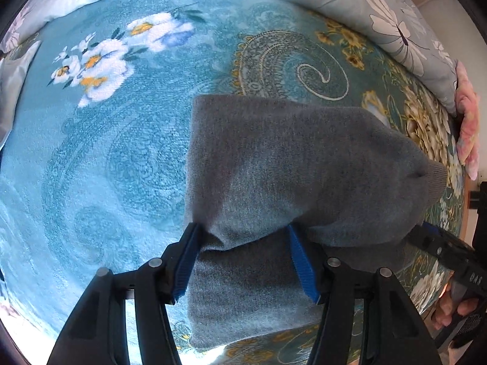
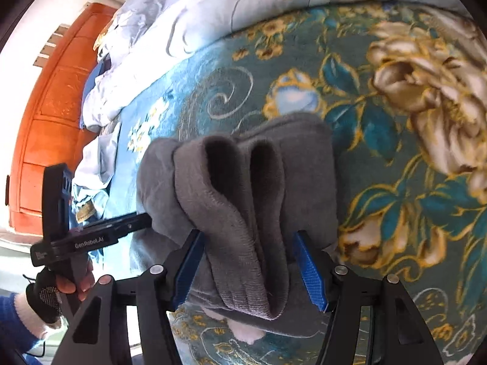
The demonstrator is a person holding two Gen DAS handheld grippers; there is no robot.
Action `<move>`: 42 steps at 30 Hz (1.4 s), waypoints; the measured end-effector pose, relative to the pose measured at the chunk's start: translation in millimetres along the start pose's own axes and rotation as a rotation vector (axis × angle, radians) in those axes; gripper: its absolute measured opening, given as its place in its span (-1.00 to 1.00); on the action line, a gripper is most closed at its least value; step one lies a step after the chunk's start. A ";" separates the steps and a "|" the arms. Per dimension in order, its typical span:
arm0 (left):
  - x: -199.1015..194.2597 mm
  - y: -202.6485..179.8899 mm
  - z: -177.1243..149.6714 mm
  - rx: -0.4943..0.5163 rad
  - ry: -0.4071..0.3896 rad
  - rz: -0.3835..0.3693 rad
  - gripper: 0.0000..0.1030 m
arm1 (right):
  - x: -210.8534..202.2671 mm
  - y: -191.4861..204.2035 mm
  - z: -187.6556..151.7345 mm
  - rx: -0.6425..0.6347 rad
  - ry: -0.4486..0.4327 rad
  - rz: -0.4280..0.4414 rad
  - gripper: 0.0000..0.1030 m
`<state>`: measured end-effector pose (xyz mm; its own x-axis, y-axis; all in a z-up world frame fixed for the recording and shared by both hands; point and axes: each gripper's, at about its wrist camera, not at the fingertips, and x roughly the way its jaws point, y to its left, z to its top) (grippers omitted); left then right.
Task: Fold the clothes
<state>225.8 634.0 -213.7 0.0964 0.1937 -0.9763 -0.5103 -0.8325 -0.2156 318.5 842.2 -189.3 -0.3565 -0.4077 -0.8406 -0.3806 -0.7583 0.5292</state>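
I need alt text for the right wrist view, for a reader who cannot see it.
A folded grey garment lies between the blue pads of the right claw, on a teal flowered blanket. At left, a hand holds the left claw against the garment's side.

The right gripper [image 2: 248,237] clasped the ribbed edge of a grey knit garment [image 2: 243,188] between its blue pads [image 2: 309,269]. At nine o'clock, the left gripper [image 2: 134,223] met the garment's side over a teal floral blanket [image 2: 395,152].

Grey knit garment [image 1: 289,158] on a teal floral blanket [image 1: 106,152]; pale flowered quilt [image 1: 395,21].
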 end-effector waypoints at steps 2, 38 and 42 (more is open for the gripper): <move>0.6 1.2 0.8 -0.016 0.002 -0.001 0.18 | 0.8 5.6 -0.4 -0.018 0.005 0.031 0.28; -15.8 17.0 -12.9 -0.102 -0.023 -0.040 0.18 | -7.2 -52.2 18.2 0.128 -0.027 0.192 -0.68; -9.4 22.3 -12.1 -0.109 -0.023 -0.057 0.18 | -7.2 -49.8 15.5 0.125 -0.036 0.183 -0.60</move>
<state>223.8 607.3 -209.5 0.1024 0.2535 -0.9619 -0.4088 -0.8708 -0.2731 326.8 890.8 -207.9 -0.4585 -0.5131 -0.7256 -0.4085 -0.6035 0.6848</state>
